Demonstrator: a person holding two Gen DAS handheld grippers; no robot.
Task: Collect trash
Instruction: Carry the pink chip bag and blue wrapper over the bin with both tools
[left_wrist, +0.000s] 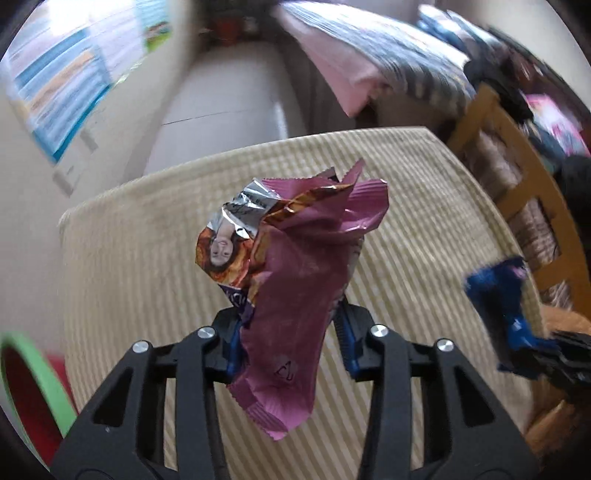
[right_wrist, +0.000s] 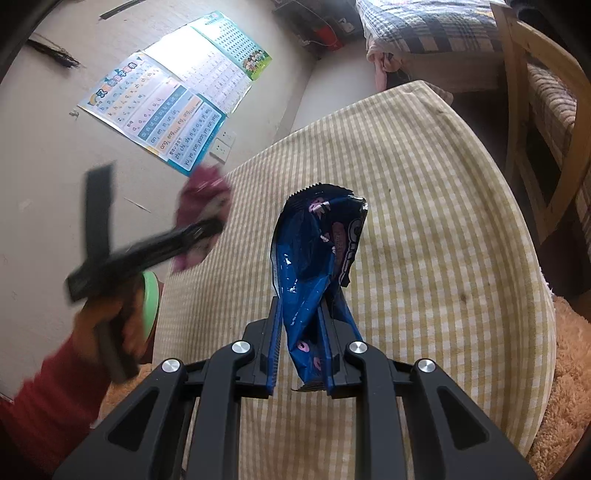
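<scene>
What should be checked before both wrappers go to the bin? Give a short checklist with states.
1. Left gripper shut on the pink wrapper: ok.
2. Right gripper shut on the blue wrapper: ok.
3. Both wrappers off the checked tablecloth: ok.
4. Other trash on the tablecloth: none seen, ok.
5. Green-rimmed bin near the left gripper: ok.
6. Bin has room inside: cannot tell.
</scene>
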